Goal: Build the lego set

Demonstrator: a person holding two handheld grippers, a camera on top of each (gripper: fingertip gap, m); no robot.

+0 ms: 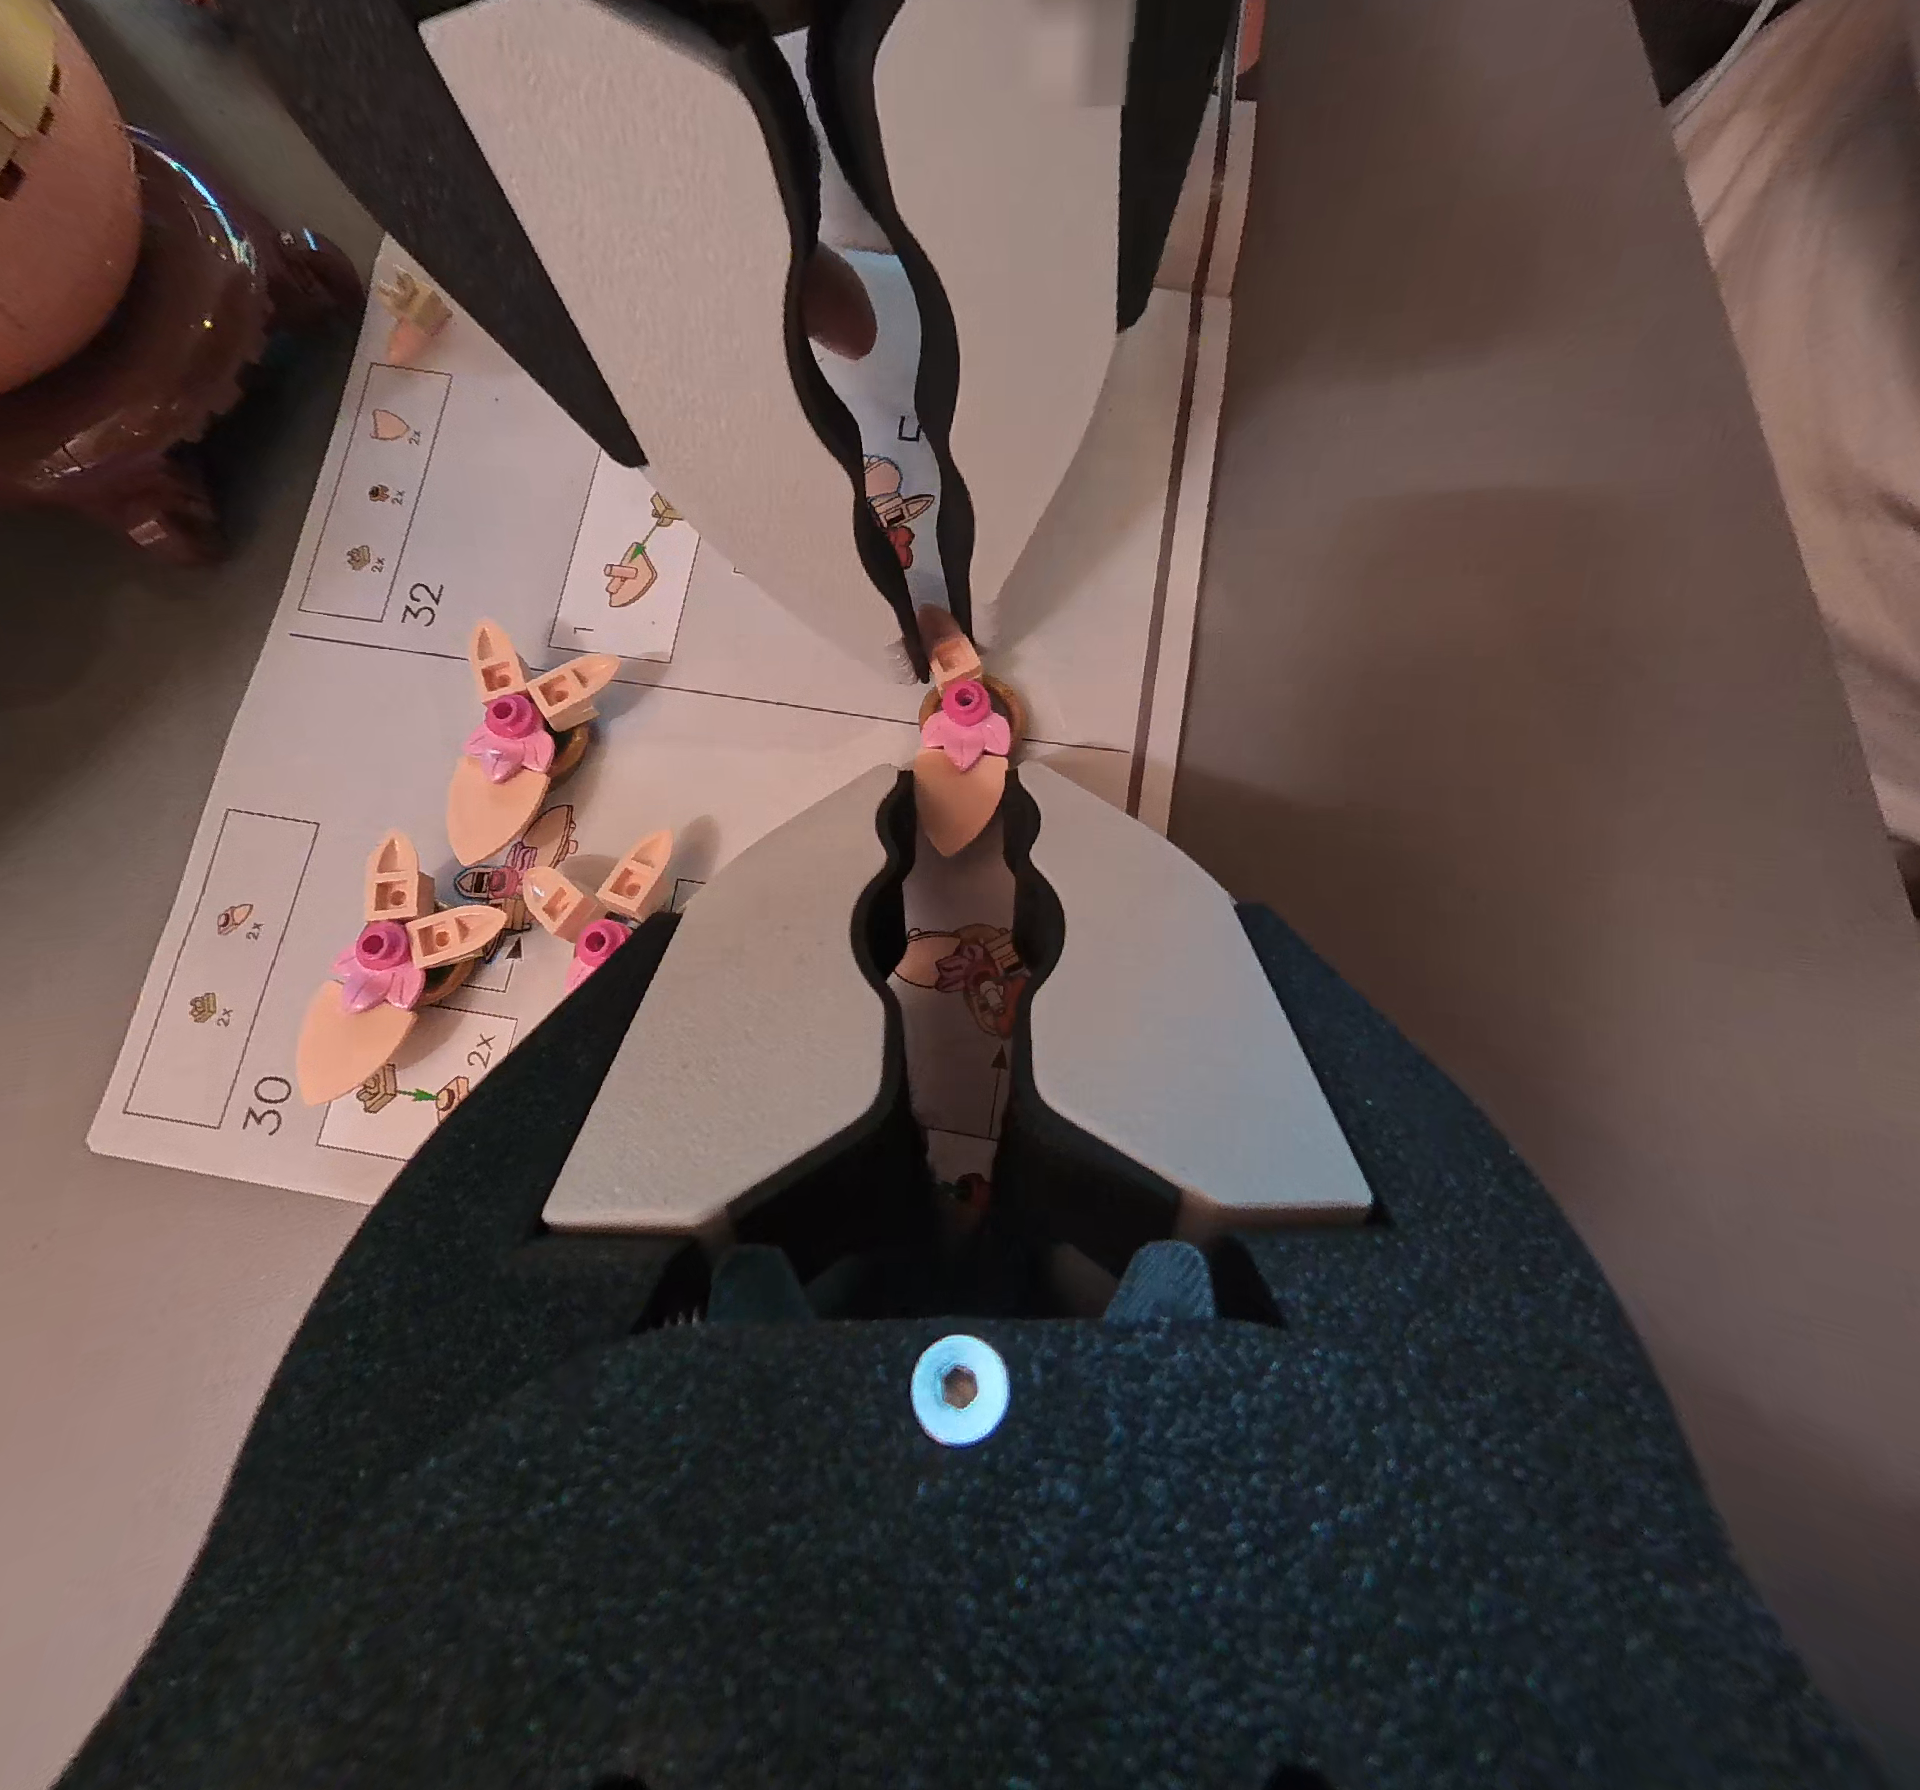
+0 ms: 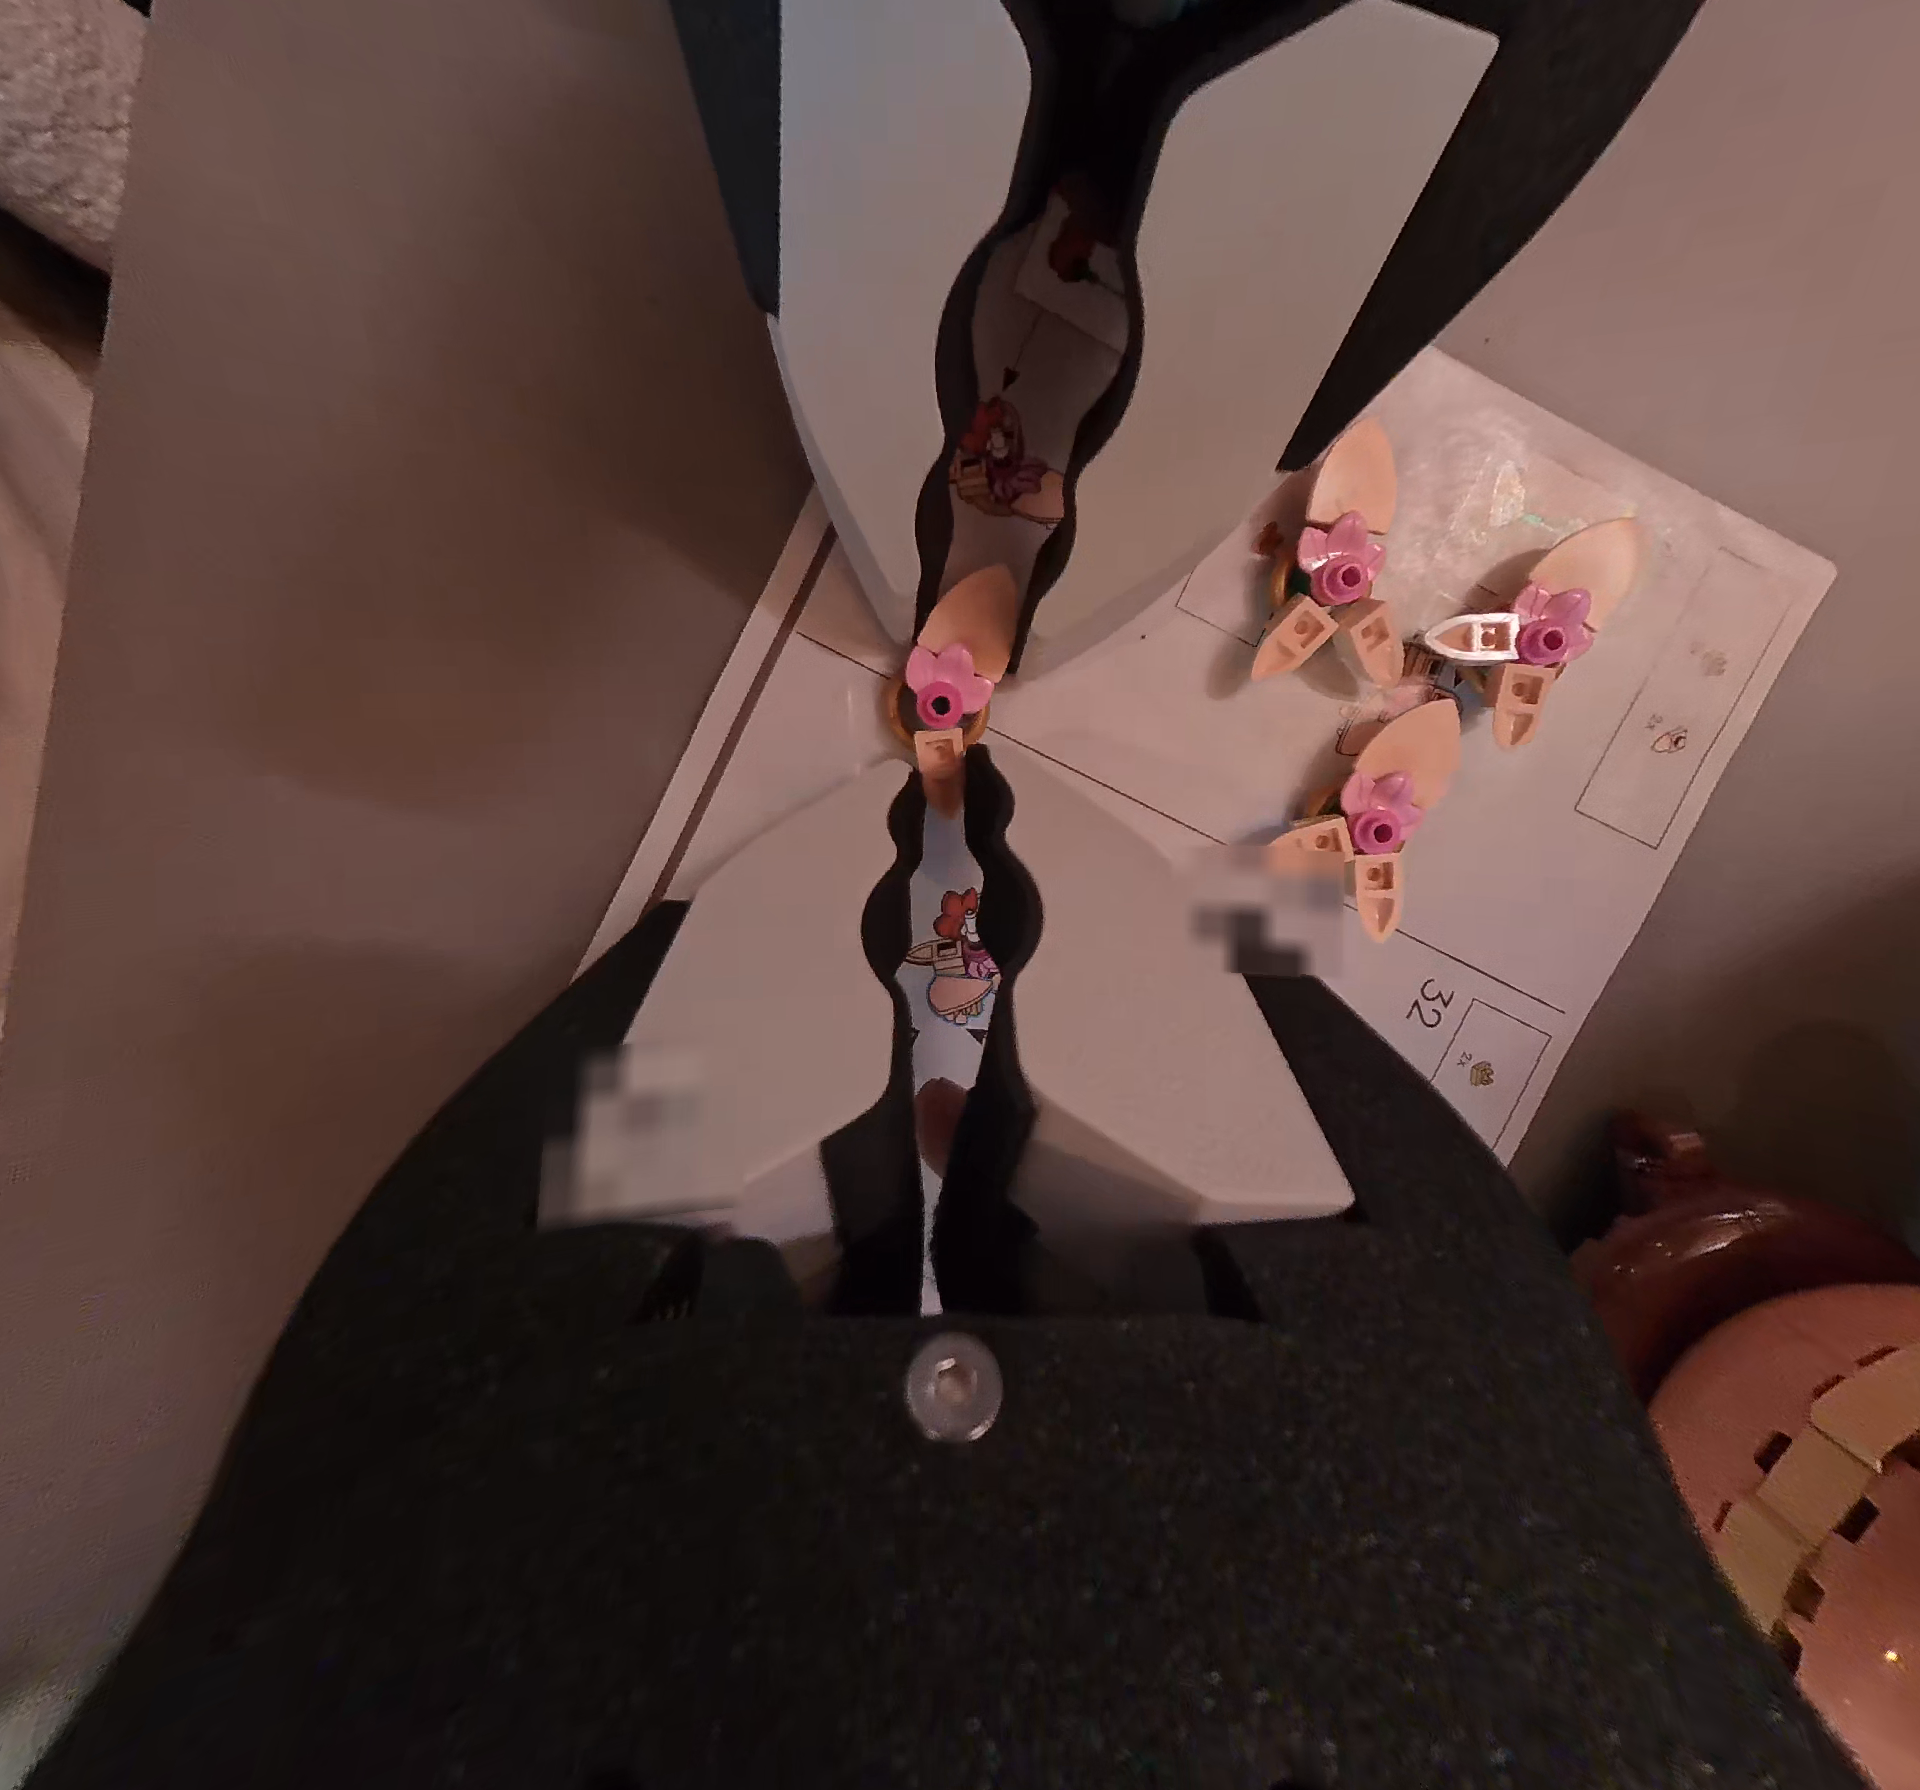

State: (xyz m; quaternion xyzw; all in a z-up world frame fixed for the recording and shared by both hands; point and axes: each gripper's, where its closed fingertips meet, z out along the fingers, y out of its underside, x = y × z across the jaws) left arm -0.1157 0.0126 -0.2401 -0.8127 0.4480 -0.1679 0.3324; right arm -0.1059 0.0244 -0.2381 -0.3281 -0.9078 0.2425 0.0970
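1. Lego flower sub-assembly (image 1: 961, 753) hangs between the two tongs, above the open instruction booklet (image 1: 312, 753). It is built of a pale wide petal, a pink blossom with a magenta stud, a gold ring beneath and one small tan wedge.
2. Left gripper (image 1: 961, 805) is closed to a narrow gap, its tips pinching the wide petal from both sides.
3. Right gripper (image 2: 945, 784) comes in from the opposite side, likewise nearly closed, its tips clamped on the small tan wedge (image 2: 940, 753) at the blossom's far edge.
4. Three finished flowers (image 1: 499, 753) lie on the booklet, to the left gripper's left; each carries two wedges, so the held one appears to lack its second wedge.
5. Risk, in my judgement: both grips are shallow, at the very tips. Uneven pressure while seating the wedge could twist the petal out of the left tips or pop the wedge off.
6. Hidden: whether the wedge's stud is fully seated cannot be told; the tips cover the joint. A brown, dome-like build (image 1: 94, 286) at the frame edge is cut off.
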